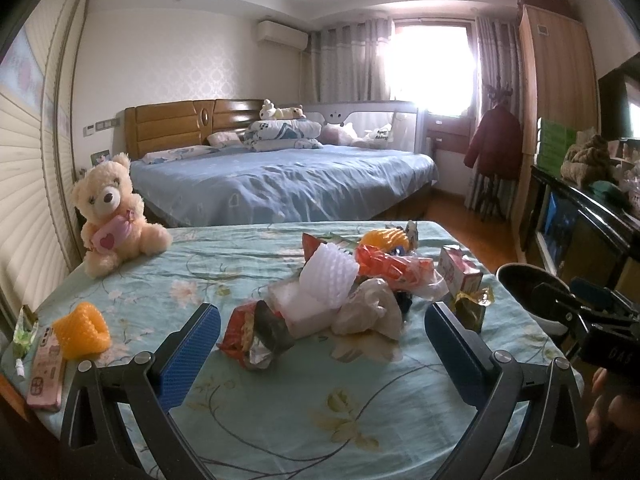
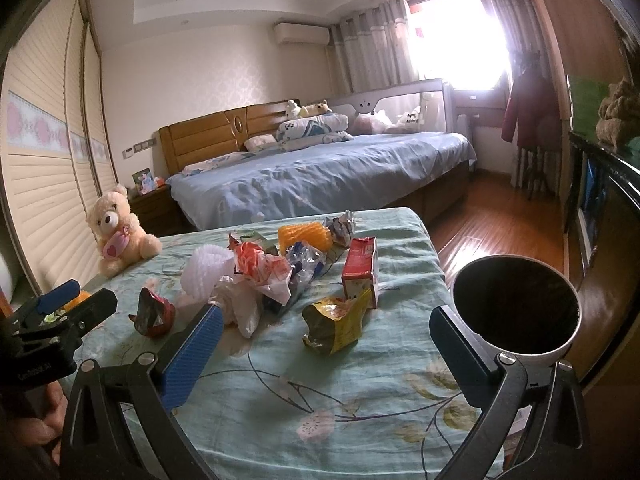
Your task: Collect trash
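On the table [image 2: 360,400], red carton [image 2: 360,270] stands upright.

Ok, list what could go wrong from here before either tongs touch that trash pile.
1. The white round bin sits at the table's right edge; a nudge from the open right tongs might tip it off.
2. The pink phone lies beside the orange foam net sleeve; the open left tongs might drag it along.
3. The crumpled white plastic bag overlaps other wrappers, so several may lift together.
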`<state>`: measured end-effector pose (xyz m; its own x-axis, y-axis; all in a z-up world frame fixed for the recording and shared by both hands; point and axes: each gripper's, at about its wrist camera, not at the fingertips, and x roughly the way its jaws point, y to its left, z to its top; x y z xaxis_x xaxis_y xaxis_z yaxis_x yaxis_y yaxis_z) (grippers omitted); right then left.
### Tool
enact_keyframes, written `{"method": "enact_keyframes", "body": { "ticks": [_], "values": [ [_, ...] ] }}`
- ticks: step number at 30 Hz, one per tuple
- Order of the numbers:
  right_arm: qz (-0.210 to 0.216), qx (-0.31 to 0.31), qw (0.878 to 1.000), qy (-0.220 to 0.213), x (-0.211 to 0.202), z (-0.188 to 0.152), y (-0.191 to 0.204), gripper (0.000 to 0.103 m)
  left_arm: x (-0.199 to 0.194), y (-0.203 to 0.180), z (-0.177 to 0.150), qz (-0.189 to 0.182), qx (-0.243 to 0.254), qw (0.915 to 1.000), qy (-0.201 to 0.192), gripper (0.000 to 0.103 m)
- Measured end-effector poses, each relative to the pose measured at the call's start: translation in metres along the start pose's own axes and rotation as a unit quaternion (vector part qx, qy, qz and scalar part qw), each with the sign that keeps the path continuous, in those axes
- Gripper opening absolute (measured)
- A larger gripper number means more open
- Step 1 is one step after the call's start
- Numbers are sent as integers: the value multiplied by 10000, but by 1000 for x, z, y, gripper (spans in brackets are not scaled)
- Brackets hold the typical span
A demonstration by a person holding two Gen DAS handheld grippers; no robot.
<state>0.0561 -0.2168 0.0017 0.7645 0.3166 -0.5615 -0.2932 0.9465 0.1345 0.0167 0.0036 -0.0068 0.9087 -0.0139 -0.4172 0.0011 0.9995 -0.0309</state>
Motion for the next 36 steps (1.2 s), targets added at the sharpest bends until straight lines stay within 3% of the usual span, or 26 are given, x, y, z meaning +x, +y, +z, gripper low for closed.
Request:
{"method": "enact_keyframes", "body": {
  "ticks": [19, 29, 36],
  "values": [
    [44, 175, 9982, 568, 24, -13, -5, 103, 21, 29, -10, 273, -293, 9980, 489, 102],
    [-6, 258, 9946, 1002, 53, -16, -12, 102, 52, 40, -10, 404, -459, 9953, 756, 101],
    [-69, 506, 9896, 1343, 80, -16, -23, 87, 87, 56, -7, 384, -729, 9908, 1073, 95]
  ]
}}
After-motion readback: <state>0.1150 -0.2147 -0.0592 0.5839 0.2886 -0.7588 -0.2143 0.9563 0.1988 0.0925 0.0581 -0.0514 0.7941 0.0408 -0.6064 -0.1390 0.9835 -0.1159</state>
